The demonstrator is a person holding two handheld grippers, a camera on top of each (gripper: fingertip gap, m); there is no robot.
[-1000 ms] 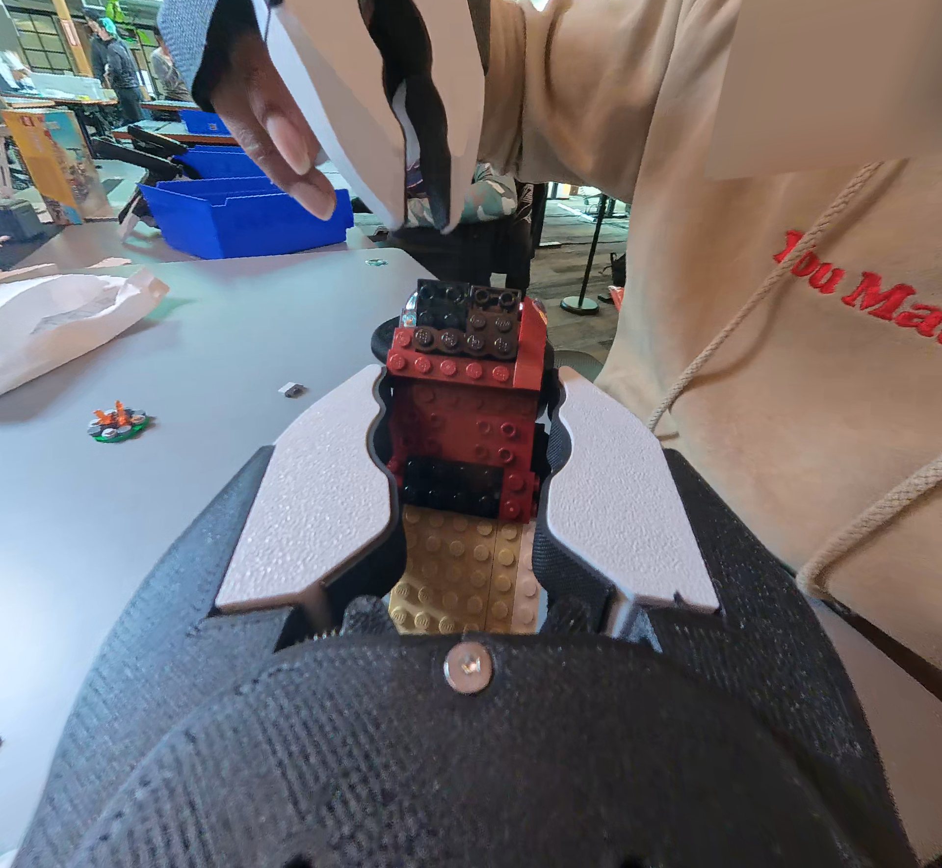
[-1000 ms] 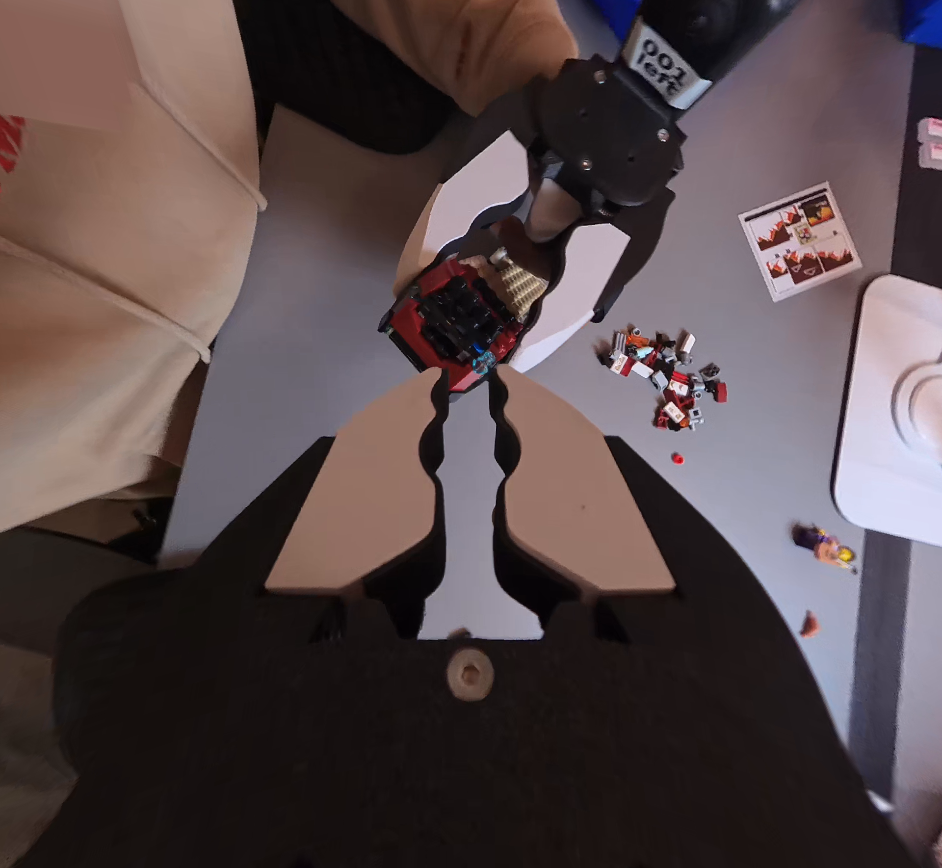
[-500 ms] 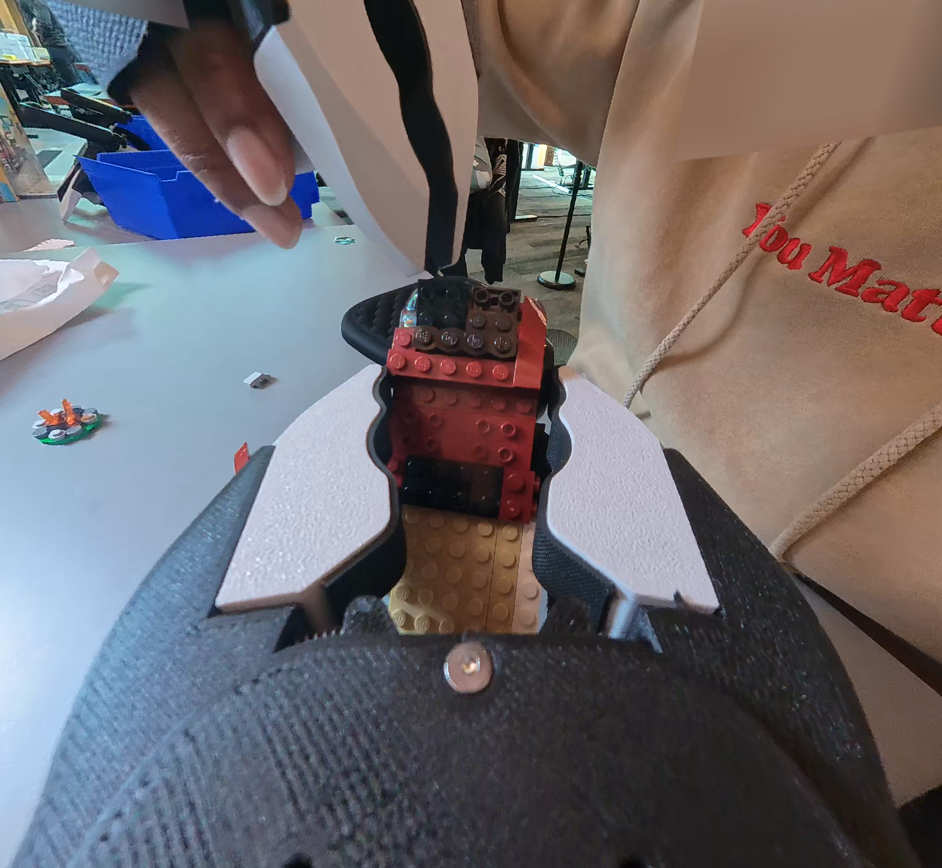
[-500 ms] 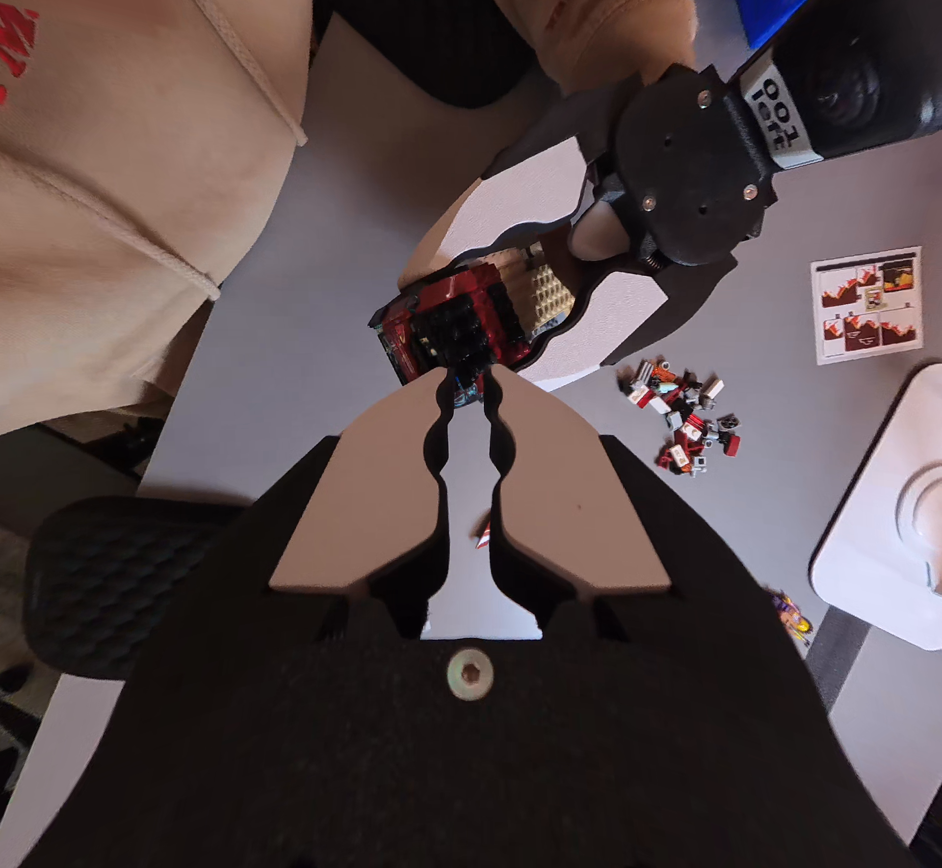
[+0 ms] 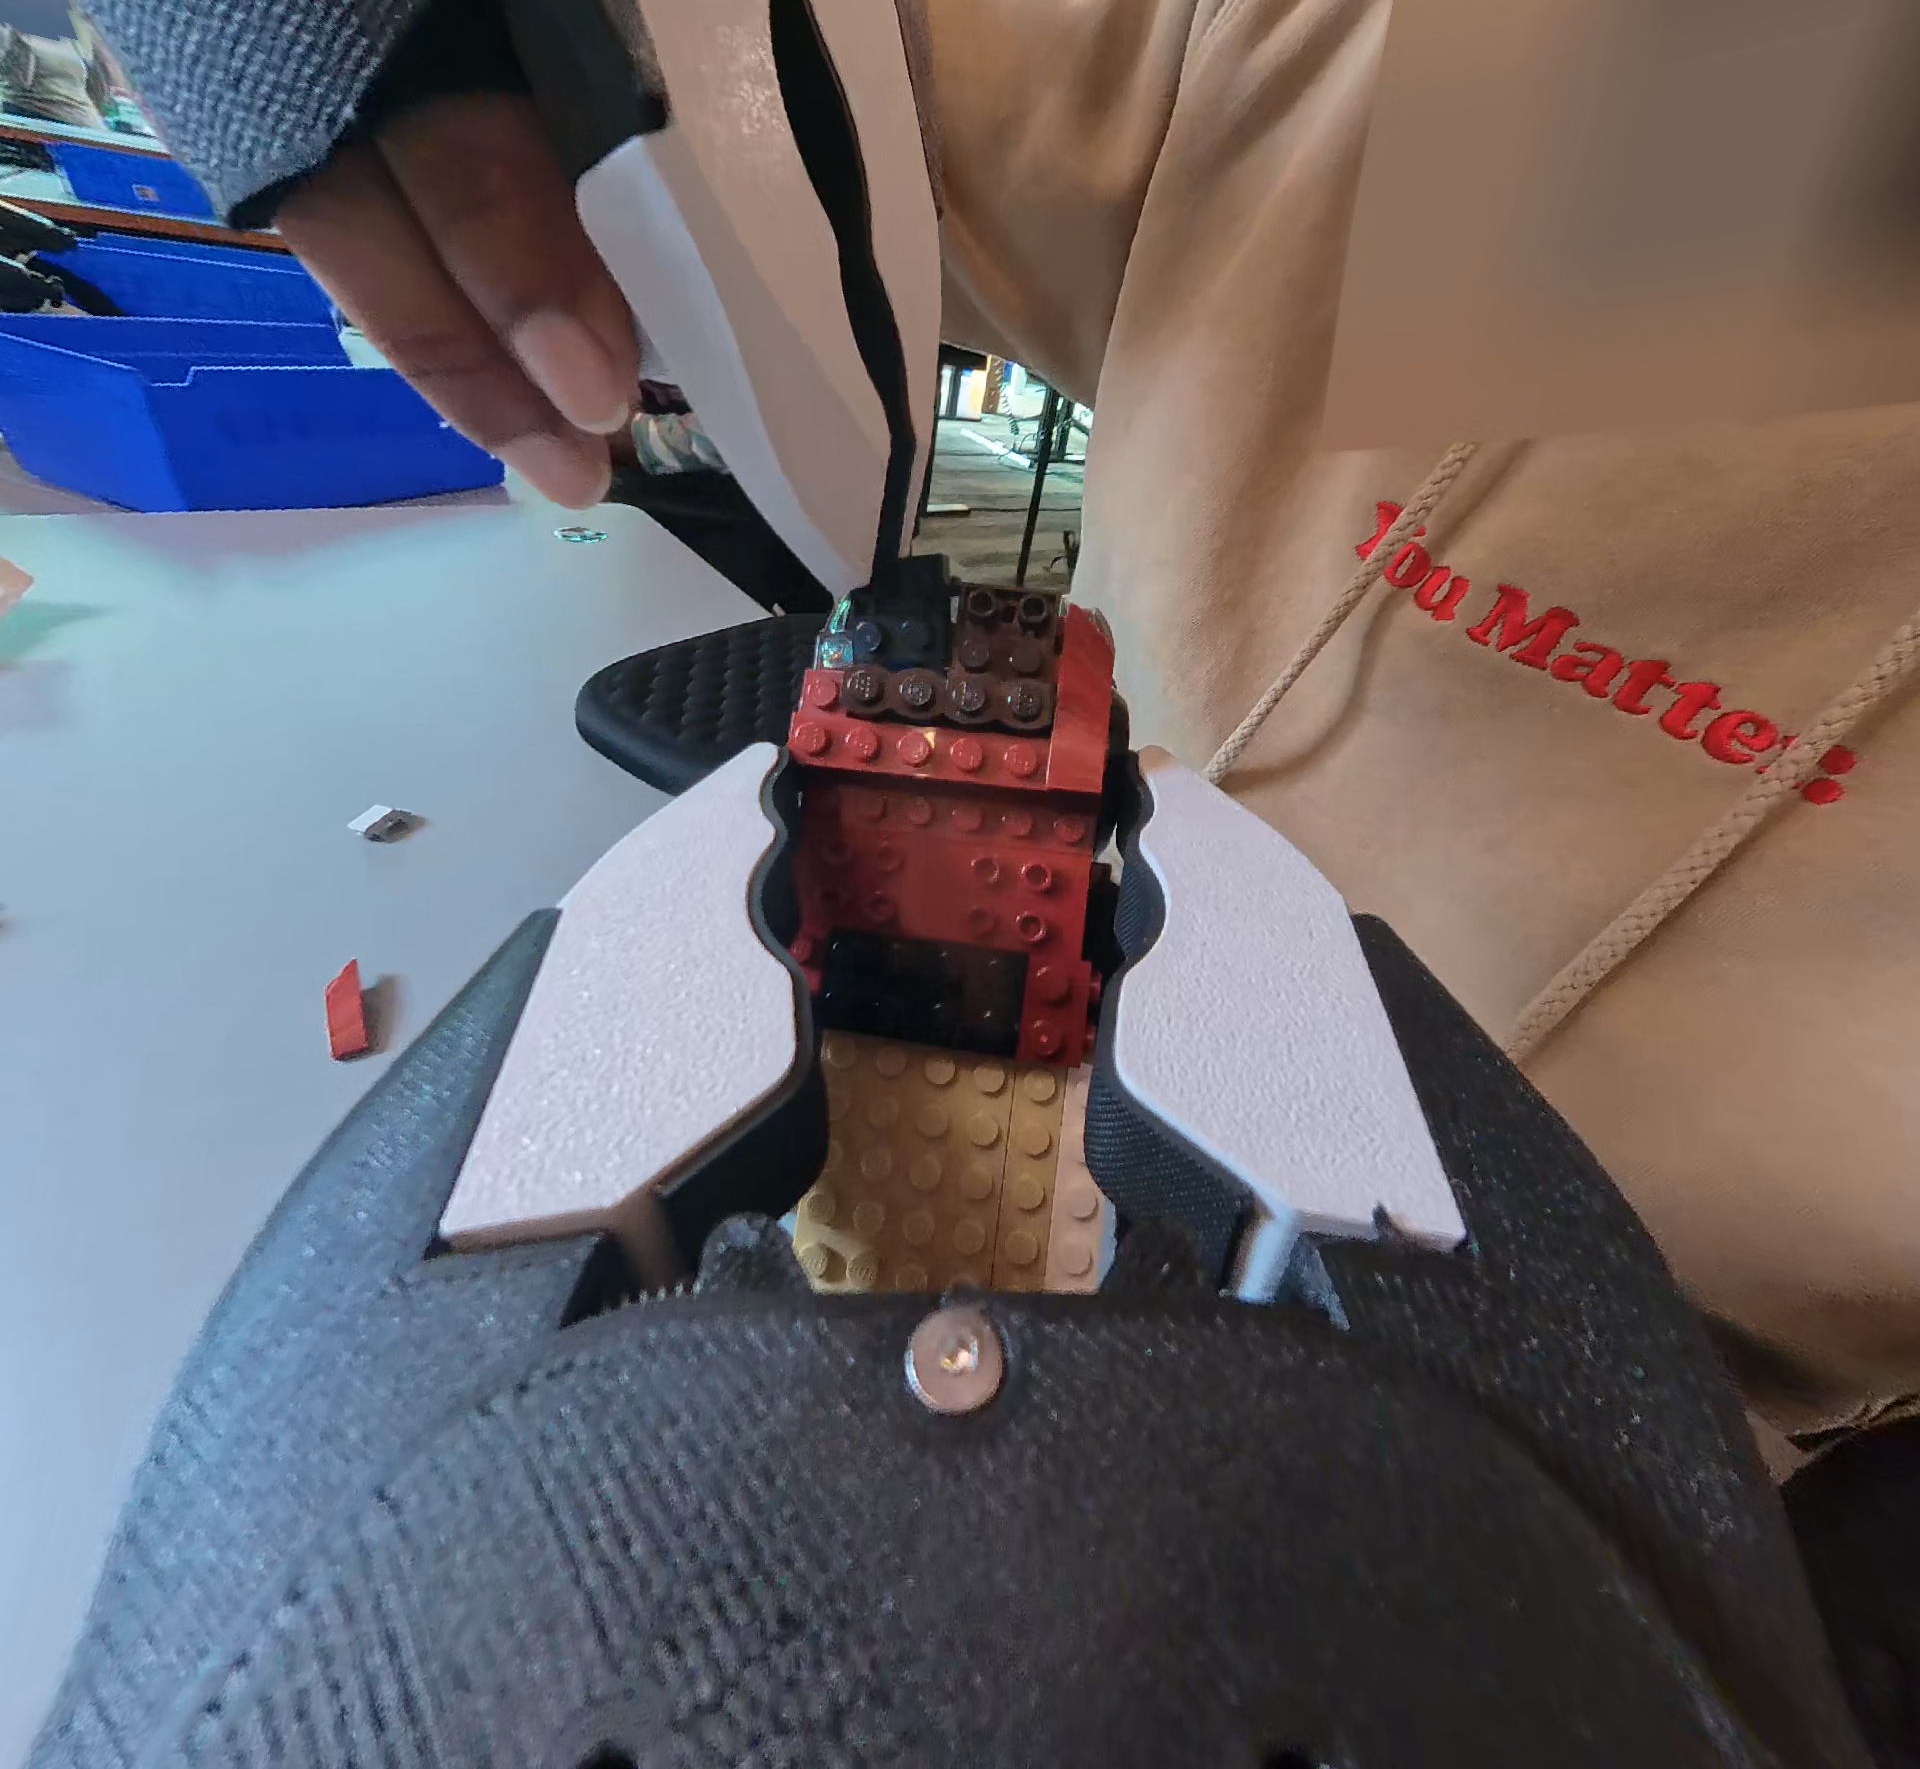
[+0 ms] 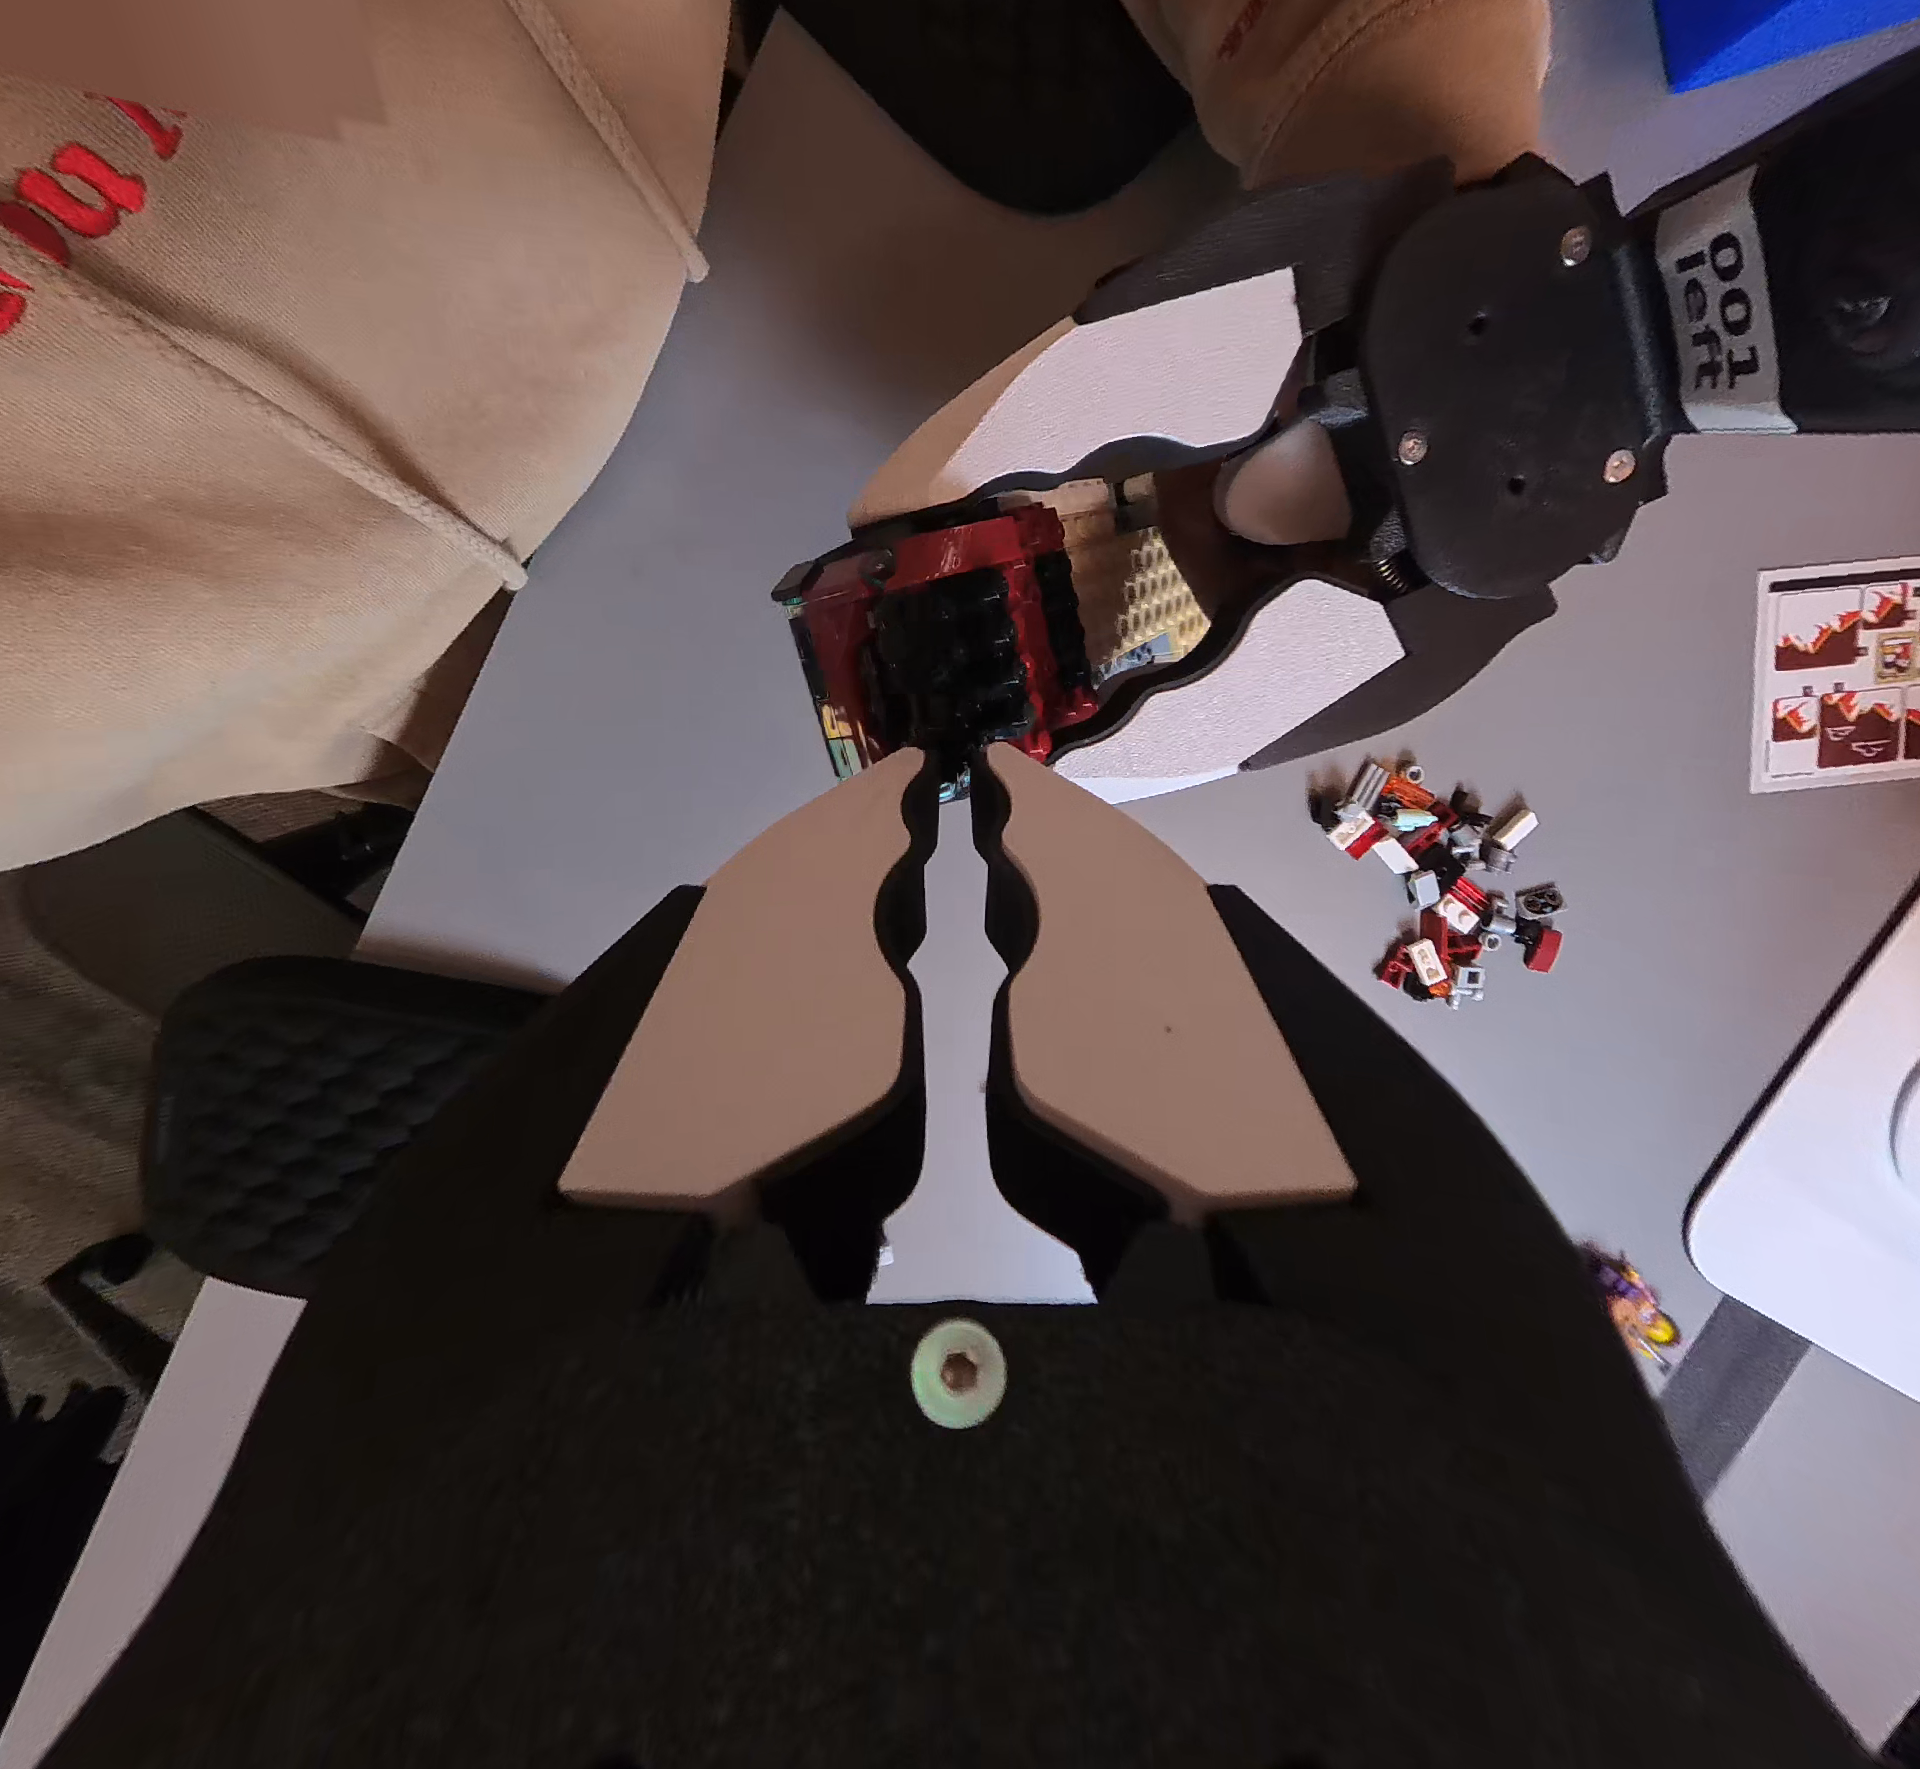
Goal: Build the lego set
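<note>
Left claw clamped with both white pads on the sides of a red, black and tan brick model, held above the grey tabletop near its edge. Right claw nearly closed, tips pinched on a small black piece at the top corner of that same model. Beside the left claw, a pile of loose small bricks and a printed instruction sheet. Lying apart on the tabletop, one red brick and one small grey piece. Farther back, blue bins.

Right gripper on brick model
</note>
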